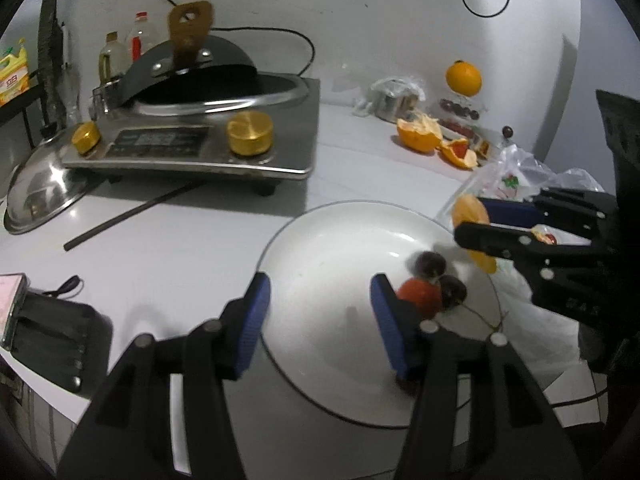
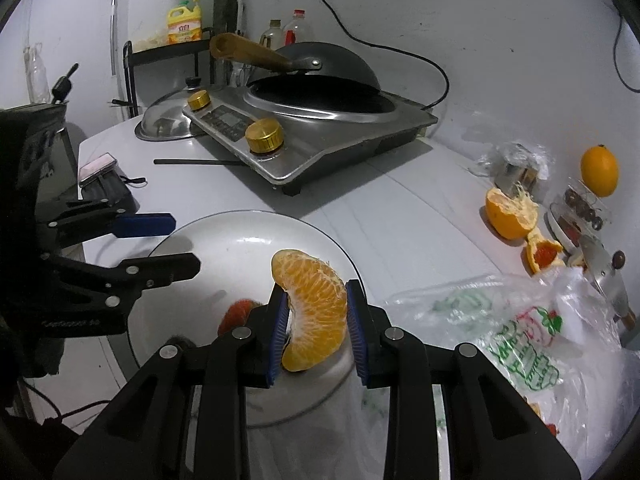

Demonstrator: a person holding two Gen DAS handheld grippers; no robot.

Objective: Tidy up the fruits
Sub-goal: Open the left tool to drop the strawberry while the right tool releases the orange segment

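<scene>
A white plate (image 1: 320,248) lies on the white counter just ahead of both grippers. On its right side sit a small red-orange fruit (image 1: 420,298) and two dark cherries (image 1: 430,264). My left gripper (image 1: 318,300) hangs open over the plate with nothing between its blue pads; the red fruit lies just outside its right finger. My right gripper (image 2: 316,300) is shut on a peeled orange piece (image 2: 312,312) and holds it above the plate's right rim (image 2: 240,248). In the left wrist view that orange piece (image 1: 472,216) shows at the right edge. The left gripper (image 2: 185,243) appears at the left of the right wrist view.
An induction cooker (image 1: 200,148) with a black wok stands behind the plate. A steel lid (image 1: 40,192) and a black rod (image 1: 132,212) lie to its left. Orange peel (image 2: 510,216), a whole orange (image 2: 600,170) and a plastic bag (image 2: 520,332) are to the right. A phone and black pouch (image 1: 52,340) sit at the left.
</scene>
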